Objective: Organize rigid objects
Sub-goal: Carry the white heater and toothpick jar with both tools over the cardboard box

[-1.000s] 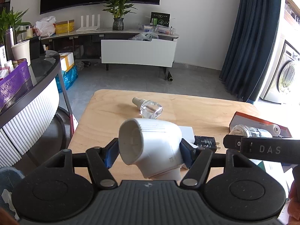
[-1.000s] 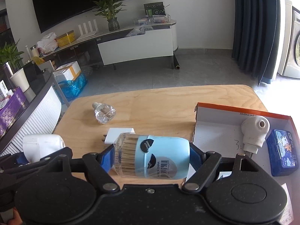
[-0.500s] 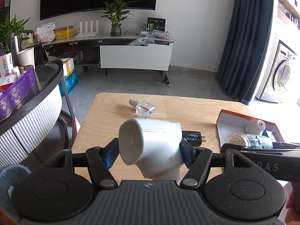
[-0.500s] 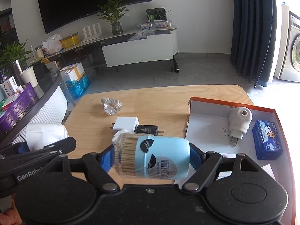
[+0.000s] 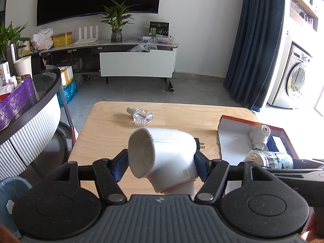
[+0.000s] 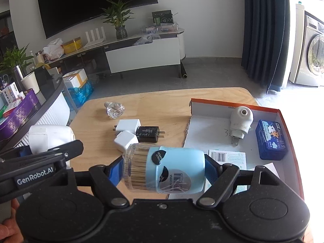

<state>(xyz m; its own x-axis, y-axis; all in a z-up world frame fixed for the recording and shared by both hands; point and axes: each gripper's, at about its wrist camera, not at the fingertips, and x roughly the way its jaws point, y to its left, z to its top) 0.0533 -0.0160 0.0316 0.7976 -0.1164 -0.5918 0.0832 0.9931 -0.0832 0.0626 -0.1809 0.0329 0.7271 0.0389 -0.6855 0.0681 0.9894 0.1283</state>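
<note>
Left gripper (image 5: pixel 162 162): closed on a white angled plug-in device (image 5: pixel 164 158), its blue pads pressing both sides, held above the wooden table (image 5: pixel 105 137).
Right gripper (image 6: pixel 163 169): closed on a clear jar of cotton swabs with a pale blue label (image 6: pixel 164 170), held lying sideways between the blue pads, above the near table edge.
Open cardboard box (image 6: pixel 210 133): at 3 o'clock on the table, orange-rimmed with a white floor.
Inside the box: a white plug-in device (image 6: pixel 241 121) lying towards 12 o'clock, a blue case (image 6: pixel 270 139) just beside it at 3 o'clock, and a barcoded leaflet (image 6: pixel 226 158) at 6 o'clock.
Table centre: two white charger cubes (image 6: pixel 129 126) (image 6: pixel 126 140) and a black charger (image 6: pixel 147 134), all touching in a cluster.
Glass bottle (image 6: pixel 114 109): on its side at 11 o'clock of the cluster, apart from it.
Person: fingertips (image 6: pixel 6 232) show at the lower left of the right wrist view.
</note>
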